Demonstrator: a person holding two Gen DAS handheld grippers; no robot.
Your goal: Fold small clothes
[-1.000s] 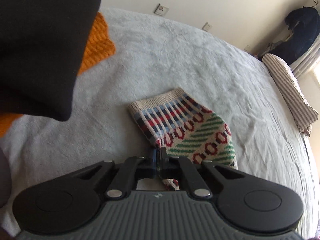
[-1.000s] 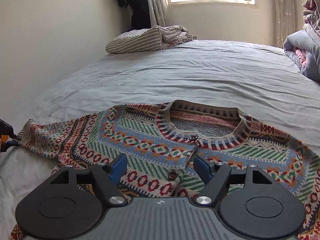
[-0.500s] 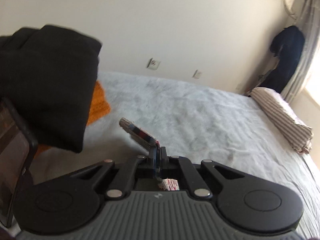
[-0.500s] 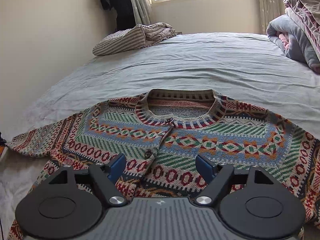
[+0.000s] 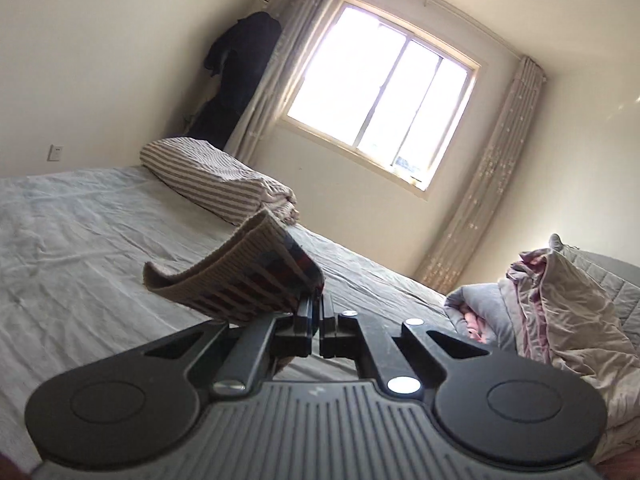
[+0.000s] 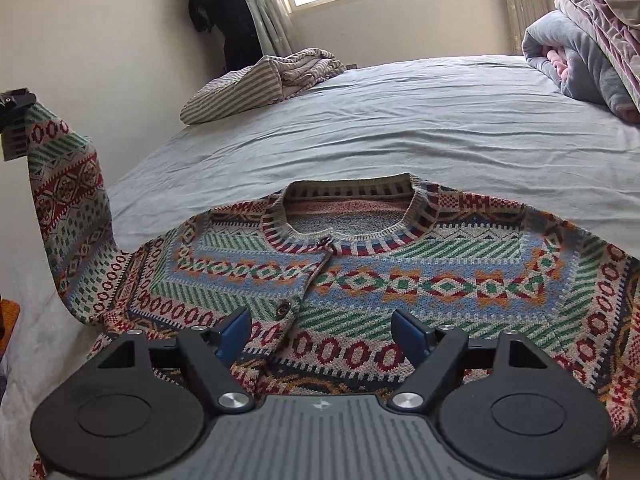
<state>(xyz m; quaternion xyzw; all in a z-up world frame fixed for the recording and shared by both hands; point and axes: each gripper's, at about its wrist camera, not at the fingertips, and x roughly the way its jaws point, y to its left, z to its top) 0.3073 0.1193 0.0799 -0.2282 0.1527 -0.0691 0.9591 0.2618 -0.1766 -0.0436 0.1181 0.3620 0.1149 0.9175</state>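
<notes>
A patterned knit cardigan (image 6: 380, 276) lies front up on the grey bed sheet (image 6: 400, 120), collar toward the window. My left gripper (image 5: 318, 308) is shut on the cuff of its sleeve (image 5: 240, 276) and holds it up in the air. In the right wrist view that sleeve (image 6: 64, 208) rises steeply at the far left, with the left gripper (image 6: 14, 102) at its top. My right gripper (image 6: 320, 330) is open and empty, low over the cardigan's lower front, near the button placket.
A folded striped blanket (image 6: 260, 80) lies at the far left of the bed near the wall. A pile of grey and pink quilts (image 6: 588, 48) sits at the right. A dark garment (image 6: 224, 12) hangs by the curtain. An orange cloth (image 6: 8, 316) shows at the left edge.
My left gripper has lifted the sleeve cuff off the bed and swung up and around toward the window. My right gripper has moved slightly forward over the cardigan, still open.
</notes>
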